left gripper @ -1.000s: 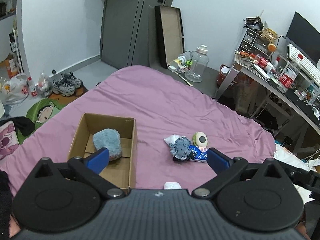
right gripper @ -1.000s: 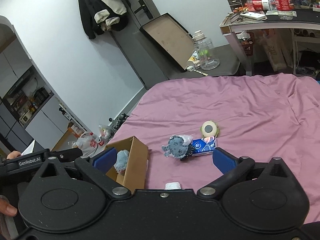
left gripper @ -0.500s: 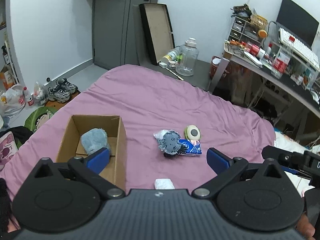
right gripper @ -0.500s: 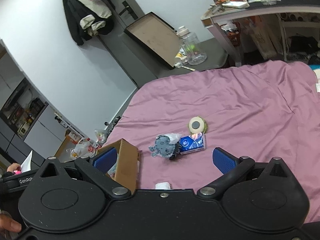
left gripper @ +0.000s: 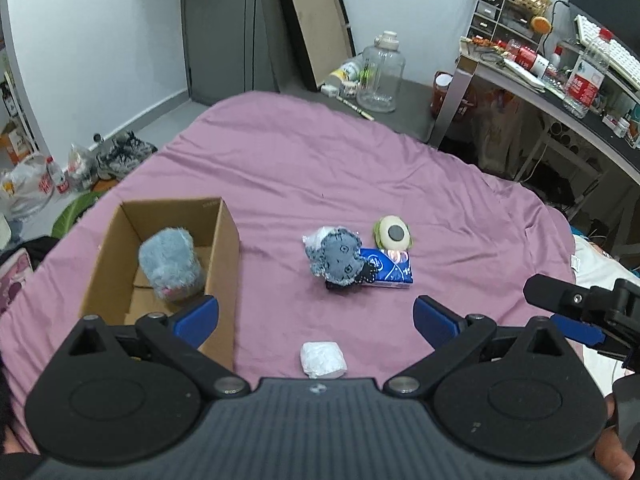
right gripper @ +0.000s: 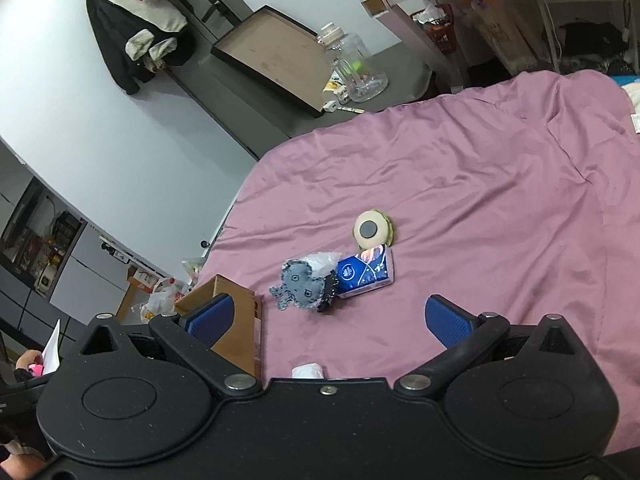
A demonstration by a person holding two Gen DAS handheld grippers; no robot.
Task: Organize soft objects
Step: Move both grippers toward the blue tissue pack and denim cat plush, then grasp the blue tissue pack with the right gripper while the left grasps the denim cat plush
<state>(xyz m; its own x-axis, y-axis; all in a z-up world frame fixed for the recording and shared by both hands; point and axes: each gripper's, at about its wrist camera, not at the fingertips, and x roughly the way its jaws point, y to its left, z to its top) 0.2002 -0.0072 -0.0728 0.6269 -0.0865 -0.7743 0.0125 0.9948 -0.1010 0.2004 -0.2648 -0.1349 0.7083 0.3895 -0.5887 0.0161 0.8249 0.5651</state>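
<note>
An open cardboard box [left gripper: 224, 248] sits on the purple bed at left, with a fluffy blue-grey plush [left gripper: 170, 266] inside. To its right lie a grey denim plush [left gripper: 338, 258], a blue tissue pack [left gripper: 386, 268], a round cream-and-green plush [left gripper: 392, 234] and, nearer, a white tissue wad [left gripper: 322, 360]. My left gripper [left gripper: 316, 316] is open and empty above the near bed. My right gripper [right gripper: 328, 318] is open and empty; in its view I see the denim plush [right gripper: 300, 284], tissue pack [right gripper: 366, 274], round plush [right gripper: 372, 232] and box [right gripper: 236, 328].
The right gripper's body shows at the right edge of the left wrist view [left gripper: 580, 308]. A desk [left gripper: 560, 92] with clutter stands at right. A clear jug [left gripper: 380, 76] and a leaning tray [left gripper: 316, 20] are on the floor beyond the bed. Shoes and bags [left gripper: 116, 156] lie at left.
Both grippers have tilted and drawn nearer the objects; the white tissue wad now shows more fully. The right gripper has come into the left wrist view. Nothing was grasped.
</note>
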